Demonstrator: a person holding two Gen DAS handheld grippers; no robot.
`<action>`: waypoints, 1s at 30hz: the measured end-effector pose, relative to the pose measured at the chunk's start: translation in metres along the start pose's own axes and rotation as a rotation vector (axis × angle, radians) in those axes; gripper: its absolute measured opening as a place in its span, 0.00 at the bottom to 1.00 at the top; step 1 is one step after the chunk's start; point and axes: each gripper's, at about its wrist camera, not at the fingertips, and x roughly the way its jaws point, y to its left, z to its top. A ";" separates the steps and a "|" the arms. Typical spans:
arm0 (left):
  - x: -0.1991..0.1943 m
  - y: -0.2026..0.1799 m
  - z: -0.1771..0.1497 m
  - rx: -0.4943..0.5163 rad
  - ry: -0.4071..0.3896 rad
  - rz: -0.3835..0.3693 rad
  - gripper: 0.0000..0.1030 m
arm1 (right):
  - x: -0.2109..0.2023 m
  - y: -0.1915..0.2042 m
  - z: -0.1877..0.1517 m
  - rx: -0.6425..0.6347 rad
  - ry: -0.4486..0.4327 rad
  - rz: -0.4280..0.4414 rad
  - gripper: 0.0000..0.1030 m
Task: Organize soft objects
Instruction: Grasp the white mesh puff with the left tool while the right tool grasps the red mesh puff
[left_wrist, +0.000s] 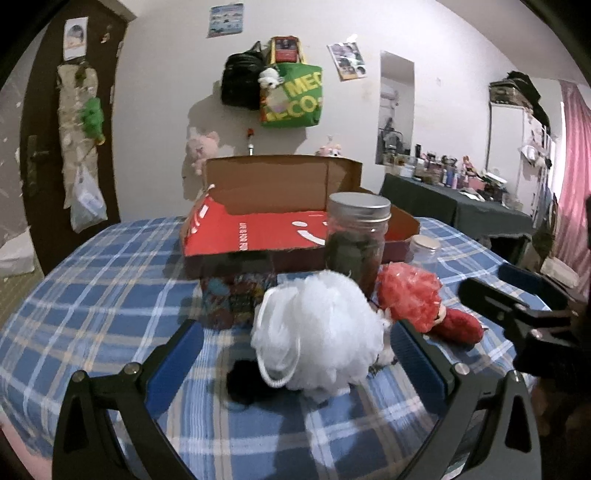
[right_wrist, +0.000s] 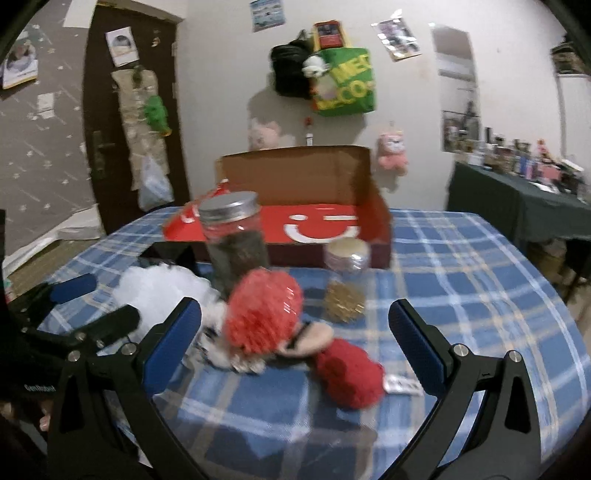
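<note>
- The desk (left_wrist: 110, 280), covered in a blue plaid cloth, is carrying everything and is filling the lower half of both wrist views.
- A red cardboard box (left_wrist: 258, 236) is sitting open at the back of the desk, its brown lid standing up behind it and a white smile printed on the red panel.
- A white bath pouf (left_wrist: 317, 332) is lying in front of the box, with a white cord loop hanging down its near side.
- The left hand-held gripper (left_wrist: 295, 354) is standing wide open and holding nothing; the white bath pouf is sitting between its blue-padded fingers (left_wrist: 173, 362), closer to the right one, though whether it is touching either pad cannot be told.
- A red bath pouf (right_wrist: 262, 310) is lying just right of the white one, near a tall glass jar (left_wrist: 356, 240) with a metal lid and dark contents.
- The right hand-held gripper (right_wrist: 295, 343) is also spread wide and empty, with the red bath pouf lying between its fingers, nearer the left one.
- A red knitted piece (right_wrist: 349, 374) is lying in front of the red pouf, seemingly part of a small doll, and is also sitting inside the right gripper's span.
- A short clear jar (right_wrist: 347, 256) is standing near the box's front right corner, and a small gold scrubber (right_wrist: 343, 301) is lying just in front of it.
</note>
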 end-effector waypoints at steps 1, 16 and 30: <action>0.003 0.000 0.002 0.005 0.007 -0.010 1.00 | 0.005 0.002 0.002 -0.012 0.007 0.017 1.00; 0.046 0.009 0.005 -0.064 0.193 -0.196 0.66 | 0.062 -0.004 0.005 -0.025 0.171 0.194 0.80; 0.027 -0.002 0.009 -0.021 0.124 -0.141 0.42 | 0.031 0.006 0.003 -0.042 0.105 0.202 0.41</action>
